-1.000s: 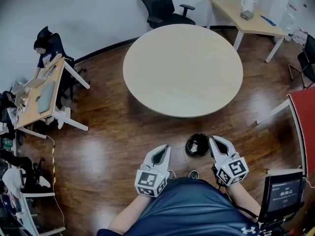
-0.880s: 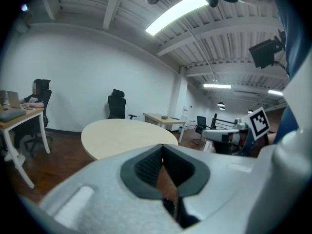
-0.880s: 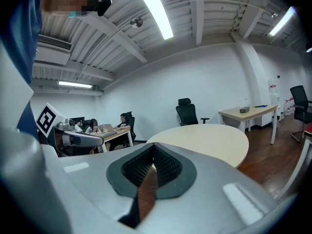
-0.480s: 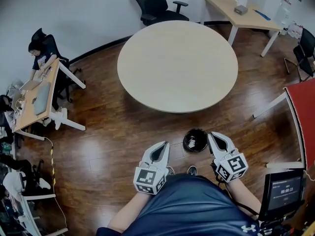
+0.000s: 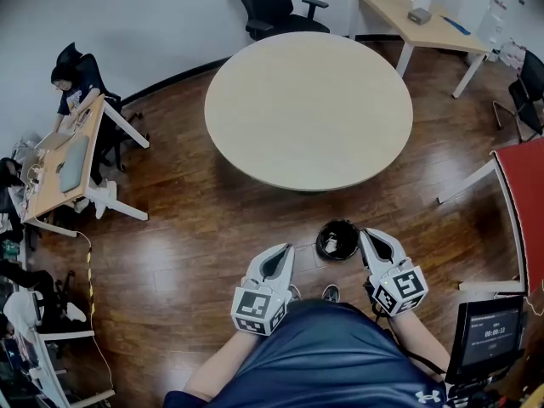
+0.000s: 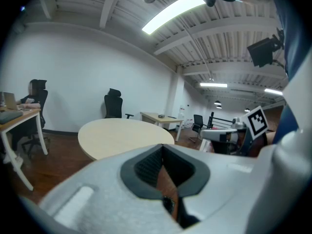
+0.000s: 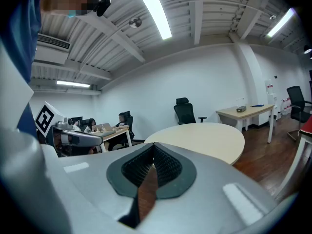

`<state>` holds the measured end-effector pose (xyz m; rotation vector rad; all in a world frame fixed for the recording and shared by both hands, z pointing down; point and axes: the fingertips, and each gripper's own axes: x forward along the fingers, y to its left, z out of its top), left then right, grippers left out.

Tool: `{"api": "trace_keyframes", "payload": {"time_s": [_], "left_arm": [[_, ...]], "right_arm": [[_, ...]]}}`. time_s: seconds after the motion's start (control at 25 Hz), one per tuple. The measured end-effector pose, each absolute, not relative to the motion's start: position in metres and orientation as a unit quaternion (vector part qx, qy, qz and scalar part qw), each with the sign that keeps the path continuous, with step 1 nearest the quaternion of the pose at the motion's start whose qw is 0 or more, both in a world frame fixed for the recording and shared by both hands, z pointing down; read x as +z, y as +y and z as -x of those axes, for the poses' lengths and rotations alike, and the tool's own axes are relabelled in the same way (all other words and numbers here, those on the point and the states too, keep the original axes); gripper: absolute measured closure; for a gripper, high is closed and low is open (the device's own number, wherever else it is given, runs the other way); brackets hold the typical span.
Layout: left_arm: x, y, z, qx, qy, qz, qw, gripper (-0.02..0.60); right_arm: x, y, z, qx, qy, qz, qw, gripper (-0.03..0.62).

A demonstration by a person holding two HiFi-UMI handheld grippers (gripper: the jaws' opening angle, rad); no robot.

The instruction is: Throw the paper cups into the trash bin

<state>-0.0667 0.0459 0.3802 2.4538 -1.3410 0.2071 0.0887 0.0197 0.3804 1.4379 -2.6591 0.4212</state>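
On the floor just beyond the person's feet, between the two tongs, stands the dark trash bin. Pale shapes lie inside it, most likely the paper cups, though they are too small to make out one by one. No cup shows anywhere else: not on the floor around the bin, and not on the round table a little farther off, whose top is bare.

The left gripper sits just left of the bin with its jaws brought together and nothing between them; only a sliver of wooden floor shows through the slit. The right gripper is just right of the bin's rim, also closed and empty. Both point out across the room, only slightly downward.

By this layout the task looks finished or very nearly so (a cup out of view cannot be ruled out).

The main hazard now is the bin itself. It is light-looking and stands close to the person's shoe, so a careless step forward could knock it over and spill the cups back out. The right tong's tip is also near the rim, and a sideways swing could clip it. If one more cup has to be fetched, closed jaws would only push it along unless they are parted first.
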Motion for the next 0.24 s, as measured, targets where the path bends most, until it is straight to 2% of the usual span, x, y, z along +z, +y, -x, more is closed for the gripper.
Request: {"api": "trace_keyframes", "payload": {"time_s": [0.24], "left_arm": [[0.3806,0.0479,0.0654,0.073,-0.473,-0.862,0.165,0.578]], "right_arm": [[0.3814,0.0213,-0.0898,0.138,-0.871,-0.469,0.043,0.585]]}}
